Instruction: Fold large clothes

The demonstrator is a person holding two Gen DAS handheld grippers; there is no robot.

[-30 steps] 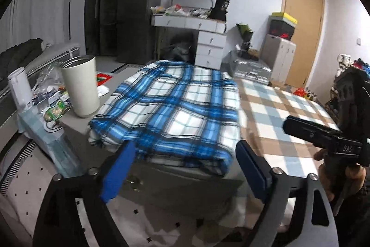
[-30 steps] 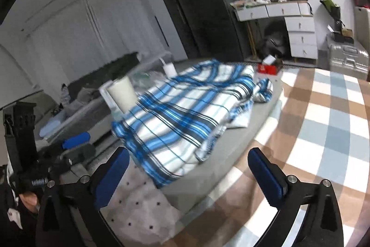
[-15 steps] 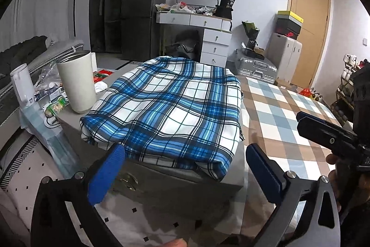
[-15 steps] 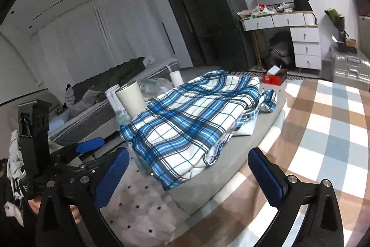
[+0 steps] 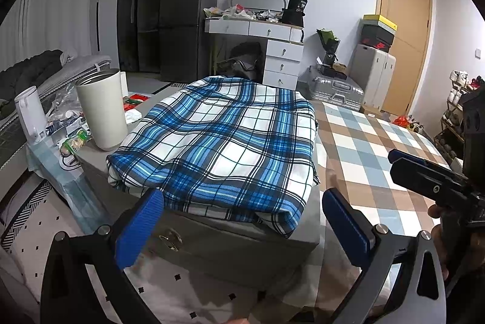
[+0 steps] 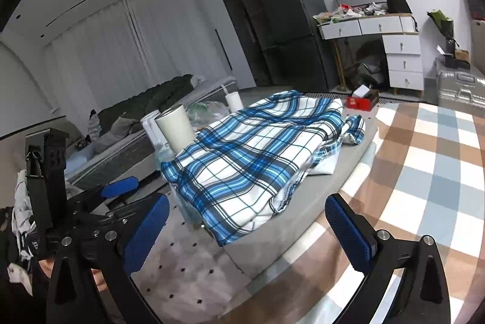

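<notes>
We hold our left gripper (image 5: 242, 221) low in front of the gray table (image 5: 242, 242), its 2 blue pads spread wide with nothing between them. Our right gripper (image 6: 245, 227) is spread just as wide and also holds nothing; it hangs off the table's near corner, above the checked rug (image 6: 424, 172).

The blue and white plaid shirt (image 5: 224, 142) lies folded on the tabletop, covering most of it, with its near edge drooping a little over the front. From the right wrist view the shirt (image 6: 257, 154) shows a loose part, maybe a sleeve, bunched at its far right side on the table. Neither gripper touches the cloth.

Just left of the shirt stands a tall white cup (image 5: 101, 108), upright, with a white bottle (image 5: 30, 114) and some small packets beyond it.
</notes>
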